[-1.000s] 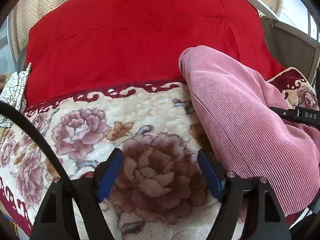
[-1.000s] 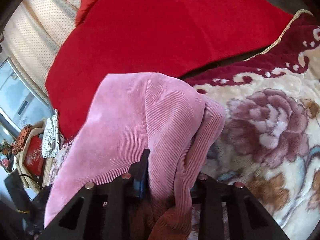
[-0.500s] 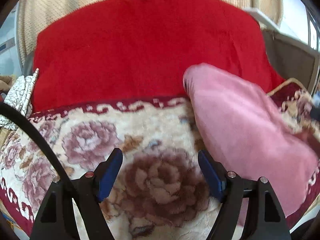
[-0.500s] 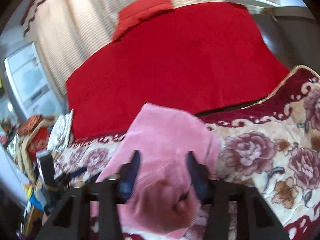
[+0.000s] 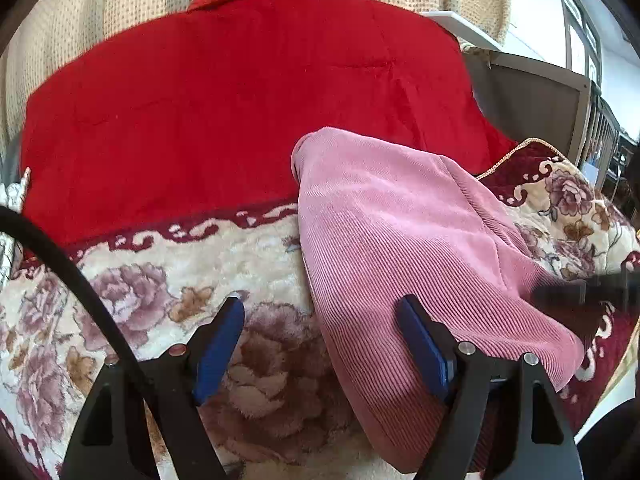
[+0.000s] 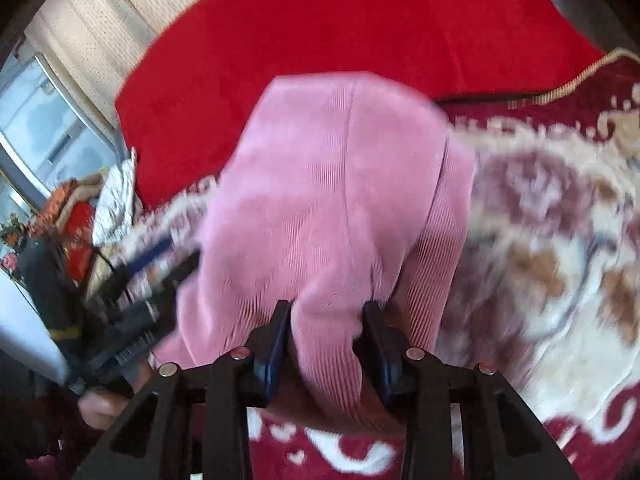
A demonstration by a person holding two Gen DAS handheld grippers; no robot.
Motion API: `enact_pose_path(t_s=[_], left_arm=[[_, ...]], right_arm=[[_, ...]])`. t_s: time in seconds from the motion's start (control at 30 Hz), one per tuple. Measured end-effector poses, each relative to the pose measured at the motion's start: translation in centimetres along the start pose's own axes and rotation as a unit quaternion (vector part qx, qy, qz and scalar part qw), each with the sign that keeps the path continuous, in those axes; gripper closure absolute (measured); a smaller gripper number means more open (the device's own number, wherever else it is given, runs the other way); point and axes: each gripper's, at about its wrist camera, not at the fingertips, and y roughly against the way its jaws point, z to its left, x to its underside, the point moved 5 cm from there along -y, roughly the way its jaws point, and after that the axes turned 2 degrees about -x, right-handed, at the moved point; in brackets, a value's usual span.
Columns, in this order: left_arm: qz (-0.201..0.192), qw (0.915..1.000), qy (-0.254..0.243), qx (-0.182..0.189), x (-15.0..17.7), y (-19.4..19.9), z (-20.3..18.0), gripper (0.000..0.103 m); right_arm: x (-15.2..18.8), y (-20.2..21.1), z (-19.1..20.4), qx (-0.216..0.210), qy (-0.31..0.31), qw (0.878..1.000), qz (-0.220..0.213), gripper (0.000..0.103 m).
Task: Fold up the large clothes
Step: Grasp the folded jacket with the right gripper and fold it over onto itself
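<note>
Open floral blanket (image 5: 224,248) left of the pink garment (image 5: 392,240) (red quilt (image 5: 240,112) behind) offers passage.

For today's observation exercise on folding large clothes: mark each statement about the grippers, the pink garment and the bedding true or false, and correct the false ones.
1. The right gripper is clamped on the pink corduroy garment. True.
2. The left gripper grips the garment too. False: its jaws are open, with only the garment's edge between them.
3. A red quilt lies beyond the floral blanket. True.
4. The garment lies entirely on the red quilt. False: it lies mostly over the floral blanket.
</note>
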Motion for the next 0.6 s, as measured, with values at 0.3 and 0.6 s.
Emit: enact_pose_path(t_s=[0.3,0.6], left_arm=[[0.007,0.9999,-0.008,-0.006,0.5,0.1,0.4,0.023],[-0.006,1.0,0.005,-0.004,0.7,0.5,0.8,0.023]], right_arm=[[-10.8,-4.1,-2.3,0.01,-0.033,0.999,-0.023,0.064],[-11.3,-8.4,-4.4,0.024,-0.063,0.997,0.027,0.062]])
